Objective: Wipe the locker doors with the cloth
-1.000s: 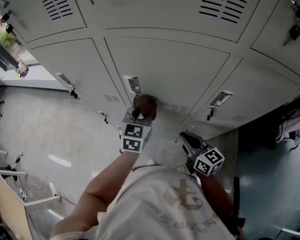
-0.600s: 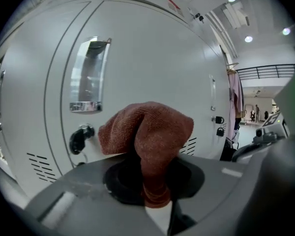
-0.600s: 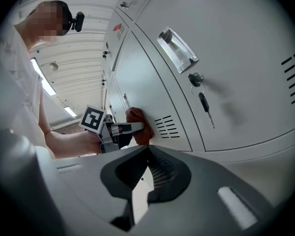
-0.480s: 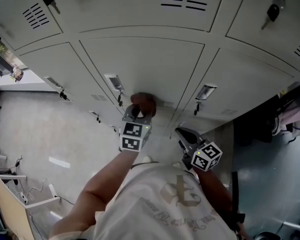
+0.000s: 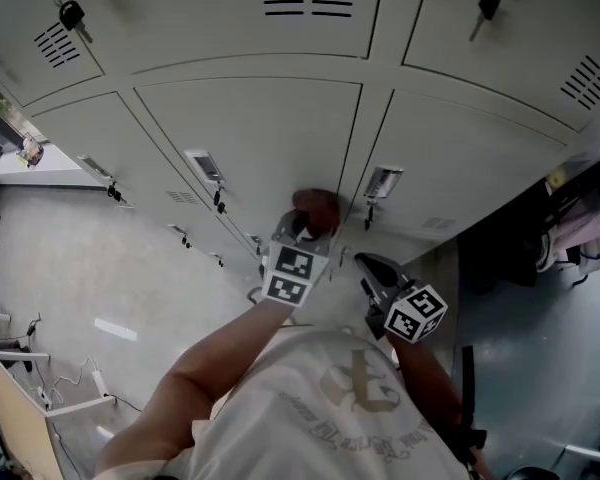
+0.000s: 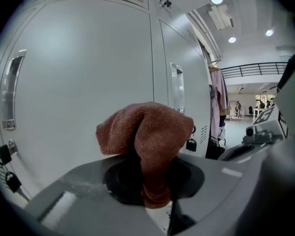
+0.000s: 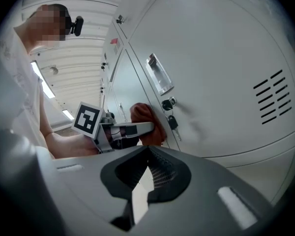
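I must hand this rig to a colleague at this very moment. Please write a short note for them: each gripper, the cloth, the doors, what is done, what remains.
Left gripper: shut on the reddish-brown woven cloth, which bunches above the jaws.
Right gripper: jaws together, empty, held back from the lockers.
The cloth is low on the pale grey metal locker door, beside the seam to the neighbouring door. Contact looks likely but is not certain.
Done: the pictures show no marks, so I cannot tell which doors are wiped.
Left: probably wipe across this door, then its neighbours.
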The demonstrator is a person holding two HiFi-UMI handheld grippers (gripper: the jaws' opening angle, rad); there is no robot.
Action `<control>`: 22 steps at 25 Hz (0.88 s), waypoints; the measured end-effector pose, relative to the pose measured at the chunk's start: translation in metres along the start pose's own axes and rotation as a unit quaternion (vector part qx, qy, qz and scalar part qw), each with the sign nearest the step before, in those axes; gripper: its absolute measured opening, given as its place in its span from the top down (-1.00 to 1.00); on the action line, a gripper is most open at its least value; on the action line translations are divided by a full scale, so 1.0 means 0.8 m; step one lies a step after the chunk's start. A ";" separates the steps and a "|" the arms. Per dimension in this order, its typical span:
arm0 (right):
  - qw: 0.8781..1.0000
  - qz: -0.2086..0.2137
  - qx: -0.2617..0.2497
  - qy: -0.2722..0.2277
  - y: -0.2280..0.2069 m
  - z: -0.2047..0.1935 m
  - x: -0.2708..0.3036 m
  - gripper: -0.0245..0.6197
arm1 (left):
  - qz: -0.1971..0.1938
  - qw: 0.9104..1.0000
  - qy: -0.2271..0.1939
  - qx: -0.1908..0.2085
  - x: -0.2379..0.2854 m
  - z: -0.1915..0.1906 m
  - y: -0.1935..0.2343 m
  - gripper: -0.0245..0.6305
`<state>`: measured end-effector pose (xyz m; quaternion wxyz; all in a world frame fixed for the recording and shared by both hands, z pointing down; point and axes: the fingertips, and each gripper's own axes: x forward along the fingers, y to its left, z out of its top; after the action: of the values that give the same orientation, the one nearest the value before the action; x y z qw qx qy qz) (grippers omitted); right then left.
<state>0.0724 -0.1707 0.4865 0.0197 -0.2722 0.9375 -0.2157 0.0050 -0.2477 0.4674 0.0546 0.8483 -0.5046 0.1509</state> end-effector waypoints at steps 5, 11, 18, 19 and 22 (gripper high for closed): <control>1.000 -0.003 0.000 -0.008 -0.013 0.006 -0.016 0.90 | -0.015 1.000 -0.004 0.002 0.013 0.011 -0.027 0.67; 1.000 0.011 -0.003 -0.009 -0.020 0.016 -0.015 0.90 | -0.005 0.999 -0.044 0.030 0.007 0.065 -0.032 0.67; 1.000 0.014 -0.003 -0.011 -0.006 0.022 -0.027 0.90 | -0.044 0.998 -0.032 0.018 0.008 0.071 -0.056 0.68; 1.000 0.024 -0.004 -0.006 -0.001 0.022 -0.014 0.90 | -0.035 0.999 -0.035 0.019 0.003 0.072 -0.043 0.68; 0.999 0.047 -0.010 -0.002 0.017 0.024 0.015 0.90 | -0.010 0.999 -0.041 0.021 -0.014 0.074 -0.007 0.68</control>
<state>0.0583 -0.1746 0.4643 0.0292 -0.2288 0.9513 -0.2045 0.0165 -0.2505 0.4083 0.0172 0.8597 -0.4947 0.1262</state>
